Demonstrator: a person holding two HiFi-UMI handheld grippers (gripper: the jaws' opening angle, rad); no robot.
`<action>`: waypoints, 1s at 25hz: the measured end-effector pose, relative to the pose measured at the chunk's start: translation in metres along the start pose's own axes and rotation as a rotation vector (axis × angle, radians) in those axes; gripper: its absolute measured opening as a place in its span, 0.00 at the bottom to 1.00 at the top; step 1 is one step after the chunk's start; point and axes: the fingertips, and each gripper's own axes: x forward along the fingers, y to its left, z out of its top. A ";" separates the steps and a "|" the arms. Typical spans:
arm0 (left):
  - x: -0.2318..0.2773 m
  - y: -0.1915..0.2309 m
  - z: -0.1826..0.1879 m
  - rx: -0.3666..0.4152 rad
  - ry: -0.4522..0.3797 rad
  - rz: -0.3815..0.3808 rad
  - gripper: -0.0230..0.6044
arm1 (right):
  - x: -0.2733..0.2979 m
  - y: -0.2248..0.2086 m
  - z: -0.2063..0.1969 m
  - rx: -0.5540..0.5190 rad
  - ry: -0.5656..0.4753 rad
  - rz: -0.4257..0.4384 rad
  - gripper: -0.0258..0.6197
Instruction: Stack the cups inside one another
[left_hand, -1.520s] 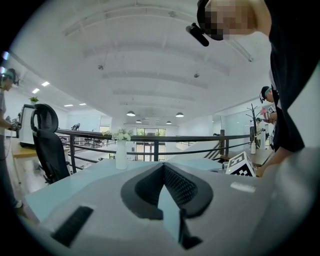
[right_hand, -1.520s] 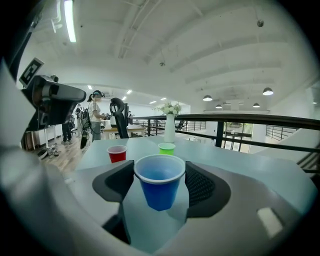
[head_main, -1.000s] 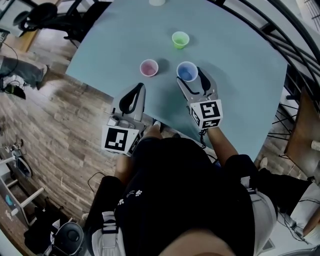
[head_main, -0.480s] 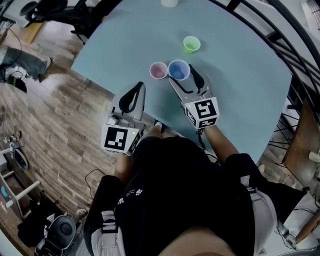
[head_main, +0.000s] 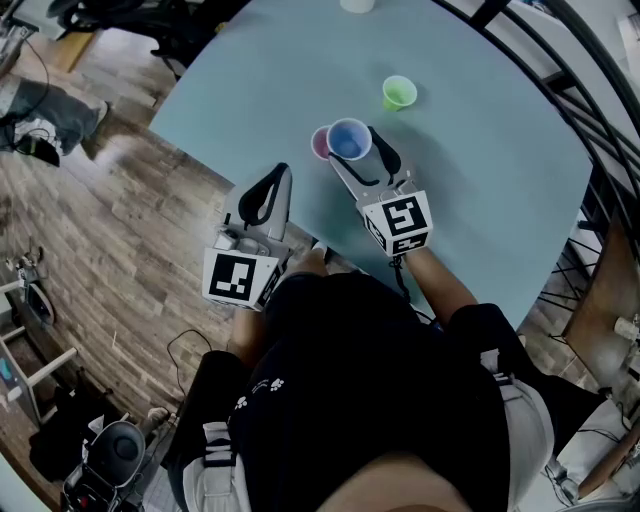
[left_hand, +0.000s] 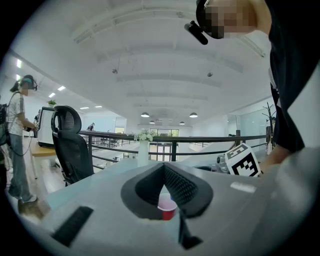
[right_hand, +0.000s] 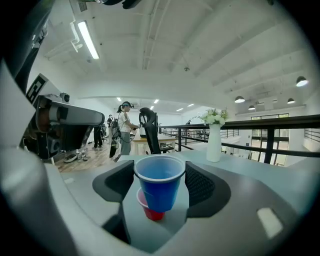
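My right gripper is shut on the blue cup and holds it upright just above the table. The red cup stands right against it on the left, partly hidden by it. In the right gripper view the blue cup sits between the pads, and the red cup shows low behind its base. The green cup stands apart, farther back on the right. My left gripper is shut and empty at the table's near edge. Through its jaws the red cup shows ahead.
The pale blue table ends close in front of the left gripper, with wood floor beyond the edge. A white vase stands at the far edge. A black railing runs along the right.
The right gripper has carried the blue cup to the left, from a spot clear of the red cup to one right against it. The left gripper has stayed at the table's edge.
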 end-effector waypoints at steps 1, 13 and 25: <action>0.000 0.001 -0.001 0.000 0.002 0.003 0.02 | 0.003 0.001 -0.001 -0.001 0.001 0.004 0.56; -0.007 0.022 -0.009 -0.013 0.018 0.038 0.02 | 0.029 0.014 -0.013 0.005 0.023 0.039 0.56; -0.015 0.033 -0.015 -0.024 0.032 0.071 0.02 | 0.040 0.012 -0.037 0.019 0.084 0.035 0.56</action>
